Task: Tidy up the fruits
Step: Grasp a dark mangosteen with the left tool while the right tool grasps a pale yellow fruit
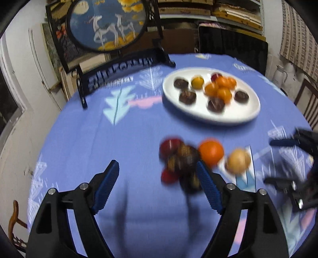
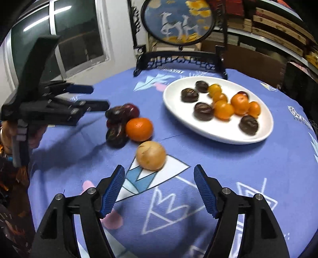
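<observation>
A white oval plate (image 1: 228, 117) (image 2: 218, 135) on the blue tablecloth holds several dark brown fruits and several small oranges. On the cloth lie a cluster of dark and red fruits (image 1: 178, 158) (image 2: 119, 119), an orange (image 1: 211, 151) (image 2: 139, 129) and a tan round fruit (image 1: 238, 161) (image 2: 151, 155). My left gripper (image 1: 157, 170) (image 2: 95, 99) is open and empty, just left of the dark cluster. My right gripper (image 2: 159, 174) (image 1: 278, 158) is open and empty, just short of the tan fruit.
A black wooden stand (image 1: 119, 73) (image 2: 178, 57) with a round deer picture (image 1: 107, 23) (image 2: 178, 21) stands at the table's far edge. A window (image 2: 75, 35) is at left, shelves (image 1: 228, 13) behind. A chair (image 1: 306, 103) stands at right.
</observation>
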`<state>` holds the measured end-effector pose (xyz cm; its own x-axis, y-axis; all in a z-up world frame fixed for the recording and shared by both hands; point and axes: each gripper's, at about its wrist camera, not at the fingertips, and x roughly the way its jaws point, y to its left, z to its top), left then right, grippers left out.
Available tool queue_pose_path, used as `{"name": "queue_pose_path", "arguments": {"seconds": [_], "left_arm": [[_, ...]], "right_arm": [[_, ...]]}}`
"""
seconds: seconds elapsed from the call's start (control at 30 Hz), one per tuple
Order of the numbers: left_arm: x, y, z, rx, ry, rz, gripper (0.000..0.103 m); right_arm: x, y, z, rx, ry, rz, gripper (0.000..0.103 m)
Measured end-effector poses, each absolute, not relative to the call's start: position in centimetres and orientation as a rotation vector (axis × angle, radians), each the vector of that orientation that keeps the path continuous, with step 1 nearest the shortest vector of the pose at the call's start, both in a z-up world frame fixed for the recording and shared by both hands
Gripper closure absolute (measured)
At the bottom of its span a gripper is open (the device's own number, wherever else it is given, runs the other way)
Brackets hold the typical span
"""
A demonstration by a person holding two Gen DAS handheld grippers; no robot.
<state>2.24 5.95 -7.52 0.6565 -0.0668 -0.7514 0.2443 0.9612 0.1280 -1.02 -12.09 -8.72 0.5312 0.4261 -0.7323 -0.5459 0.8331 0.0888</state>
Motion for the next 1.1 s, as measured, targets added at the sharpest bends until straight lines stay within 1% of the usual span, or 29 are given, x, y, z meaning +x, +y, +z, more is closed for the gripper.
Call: {"name": "queue_pose_path", "arguments": {"seconds": [0.2,0.23,0.3,0.47,0.5,0.57,0.7,0.8,0.83,0.93,1.1], "left_arm": [[0.2,5.1,-9.6,0.235,0.878,-0.232,0.025],[0.1,4.8,-9.7,0.233,0.878,-0.238,0.026],[0.3,4.3,-10.0,0.229,0.879,-0.236,0.026],[1.4,3.1,-10.7,0.198,0.898,-0.229,0.026],[1.8,3.0,-10.9,0.181,0.91,-0.221,0.027],[2.6,2.8,-11.2,0.152,0.93,-0.205,0.037],[4.1,2.6,-11.8,0.101,0.954,-0.152,0.039],[4.2,2.4,-11.8,0.071,0.962,-0.167,0.051],[4.0,2.2,-11.8,0.073,0.963,-0.187,0.061],[3.0,1.5,-11.6,0.125,0.943,-0.182,0.061],[1.1,0.8,-9.4,0.188,0.856,-0.18,0.061]], "right_arm": [[1.1,-9.5,-9.9,-0.178,0.883,0.58,0.031],[1.4,-9.2,-10.3,-0.183,0.897,0.576,0.037],[1.8,-9.0,-10.8,-0.176,0.913,0.571,0.062],[1.6,-11.5,-10.3,-0.057,0.874,0.58,0.063],[1.7,-12.0,-10.2,-0.043,0.867,0.574,0.063],[1.9,-12.6,-9.8,-0.026,0.848,0.566,0.063],[1.7,-12.8,-9.4,-0.02,0.825,0.578,0.063],[1.6,-13.0,-9.4,-0.032,0.816,0.57,0.063],[1.5,-13.1,-9.3,-0.036,0.813,0.562,0.063],[1.5,-13.3,-9.1,-0.037,0.802,0.553,0.063],[0.7,-13.6,-7.5,0.003,0.74,0.599,0.063]]}}
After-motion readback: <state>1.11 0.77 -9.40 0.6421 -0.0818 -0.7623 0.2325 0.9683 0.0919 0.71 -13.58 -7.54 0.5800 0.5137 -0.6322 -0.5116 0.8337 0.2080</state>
